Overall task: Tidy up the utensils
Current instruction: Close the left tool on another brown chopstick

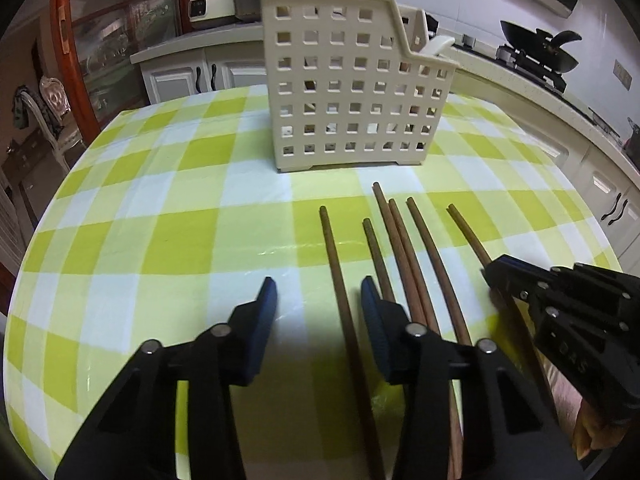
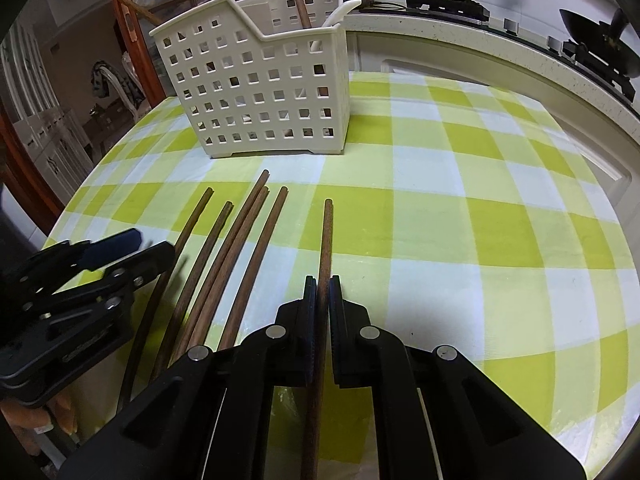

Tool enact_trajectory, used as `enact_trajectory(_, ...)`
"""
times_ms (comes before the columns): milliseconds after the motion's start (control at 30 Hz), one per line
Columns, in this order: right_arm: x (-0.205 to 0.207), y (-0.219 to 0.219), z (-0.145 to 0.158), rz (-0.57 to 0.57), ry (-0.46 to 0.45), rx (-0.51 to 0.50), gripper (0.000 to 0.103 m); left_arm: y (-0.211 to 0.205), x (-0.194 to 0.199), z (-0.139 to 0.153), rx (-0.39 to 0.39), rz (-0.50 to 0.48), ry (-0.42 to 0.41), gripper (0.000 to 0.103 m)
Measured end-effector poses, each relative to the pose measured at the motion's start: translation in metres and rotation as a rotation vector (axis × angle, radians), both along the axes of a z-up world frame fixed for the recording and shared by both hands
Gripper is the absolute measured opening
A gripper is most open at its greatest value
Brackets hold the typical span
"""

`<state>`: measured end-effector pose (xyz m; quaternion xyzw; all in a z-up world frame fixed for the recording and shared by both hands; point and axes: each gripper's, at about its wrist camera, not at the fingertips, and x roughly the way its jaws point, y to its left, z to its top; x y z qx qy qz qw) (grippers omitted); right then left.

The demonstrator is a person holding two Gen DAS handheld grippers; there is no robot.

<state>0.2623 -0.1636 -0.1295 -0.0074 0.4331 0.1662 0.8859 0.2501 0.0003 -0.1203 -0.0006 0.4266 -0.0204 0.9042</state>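
Right hand-held gripper point(image 2: 323, 280) pinches the rightmost chopstick point(image 2: 327, 232), long axis pointing up-frame toward the utensil basket point(image 2: 256, 88) at upper left. Left hand-held gripper point(image 1: 319, 290) spread, straddling another chopstick point(image 1: 334, 252).

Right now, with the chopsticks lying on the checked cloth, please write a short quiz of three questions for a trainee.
1. True or false: the right gripper is closed on the rightmost chopstick.
2. How many chopsticks lie on the cloth in front of the utensil basket?
3. The left gripper is: A) open, B) shut on a chopstick, C) inside the basket.

Key: 1 true; 2 six; 3 A.
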Motion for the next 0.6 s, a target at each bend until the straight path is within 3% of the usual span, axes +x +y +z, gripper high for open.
enact_trajectory(133, 0.000, -0.004, 0.000, 0.010, 0.005, 0.019, 0.007, -0.009, 0.006, -0.006, 0.030, -0.008, 0.016, 0.027)
enact_trajectory(600, 0.002, 0.009, 0.001, 0.054, -0.002, -0.081, 0.007, -0.010, 0.009, -0.007, 0.031, -0.012, 0.036, 0.027)
